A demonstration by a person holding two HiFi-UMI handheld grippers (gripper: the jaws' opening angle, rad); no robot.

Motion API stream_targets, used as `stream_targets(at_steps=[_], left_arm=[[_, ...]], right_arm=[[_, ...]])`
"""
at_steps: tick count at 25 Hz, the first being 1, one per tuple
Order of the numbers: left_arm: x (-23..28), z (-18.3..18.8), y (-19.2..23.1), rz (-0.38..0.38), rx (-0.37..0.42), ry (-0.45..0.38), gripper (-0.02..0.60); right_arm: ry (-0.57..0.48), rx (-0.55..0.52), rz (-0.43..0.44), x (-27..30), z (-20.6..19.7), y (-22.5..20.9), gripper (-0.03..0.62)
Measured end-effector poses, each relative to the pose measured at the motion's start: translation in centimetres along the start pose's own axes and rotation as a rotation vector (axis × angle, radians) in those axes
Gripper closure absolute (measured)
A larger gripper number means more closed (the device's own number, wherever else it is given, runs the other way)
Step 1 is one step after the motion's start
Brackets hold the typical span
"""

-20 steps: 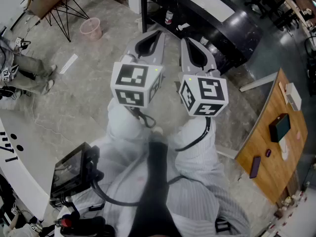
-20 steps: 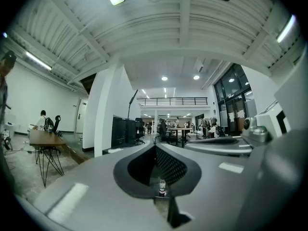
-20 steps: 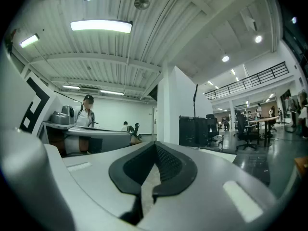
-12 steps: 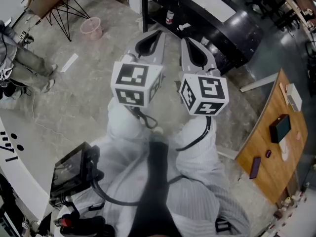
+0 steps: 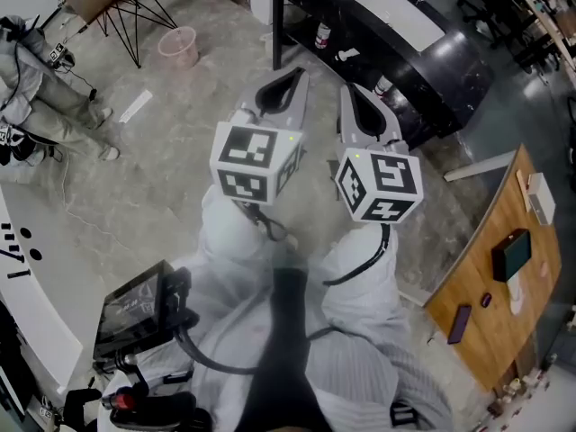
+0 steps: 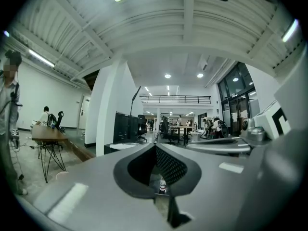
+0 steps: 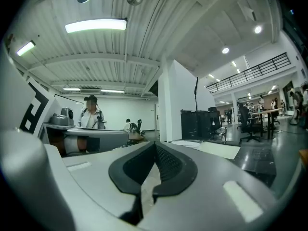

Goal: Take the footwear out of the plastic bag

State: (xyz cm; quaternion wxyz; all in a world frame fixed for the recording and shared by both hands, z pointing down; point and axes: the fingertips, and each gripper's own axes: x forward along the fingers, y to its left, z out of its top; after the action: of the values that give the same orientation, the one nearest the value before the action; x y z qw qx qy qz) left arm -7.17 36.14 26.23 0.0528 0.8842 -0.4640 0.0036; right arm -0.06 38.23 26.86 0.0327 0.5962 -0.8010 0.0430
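No plastic bag and no footwear show in any view. In the head view my left gripper (image 5: 293, 74) and right gripper (image 5: 347, 90) are held side by side in front of the person's white-sleeved body, well above the floor, pointing forward. Each carries its marker cube. The left gripper (image 6: 155, 146) has its jaws together with nothing between them, only the hall beyond. The right gripper (image 7: 154, 144) is likewise shut and empty.
A black-and-white counter (image 5: 409, 39) stands ahead, with a bottle (image 5: 322, 36) on its lower shelf. A pink bin (image 5: 178, 45) sits on the floor at left, near a standing person (image 5: 40, 79). A wooden table (image 5: 490, 318) is at right.
Both grippers have shifted slightly down and to the right in the head view, still shut. The person at the left has walked further up the frame.
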Motion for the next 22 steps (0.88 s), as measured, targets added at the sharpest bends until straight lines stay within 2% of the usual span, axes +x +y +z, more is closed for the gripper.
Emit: stream_targets(at_steps=[4, 9, 14, 22], left_arm=[[1.9, 0.0, 0.7, 0.014, 0.009, 0.025, 0.581], [7.8, 0.0, 3.7, 0.015, 0.013, 0.024, 0.581], [16.6, 0.0, 9.1, 0.011, 0.009, 0.026, 0.581], [29.2, 3.0, 20.2, -0.003, 0.033, 0.042, 0.581]], right_arm=[[0.023, 0.003, 0.016, 1.9, -0.4, -0.8, 0.581], [0.034, 0.007, 0.015, 7.9, -0.7, -3.4, 0.58], [0.04, -0.009, 0.009, 17.9, -0.3, -6.9, 0.581], [0.039, 0.018, -0.019, 34.4, 2.5, -10.4, 0.58]])
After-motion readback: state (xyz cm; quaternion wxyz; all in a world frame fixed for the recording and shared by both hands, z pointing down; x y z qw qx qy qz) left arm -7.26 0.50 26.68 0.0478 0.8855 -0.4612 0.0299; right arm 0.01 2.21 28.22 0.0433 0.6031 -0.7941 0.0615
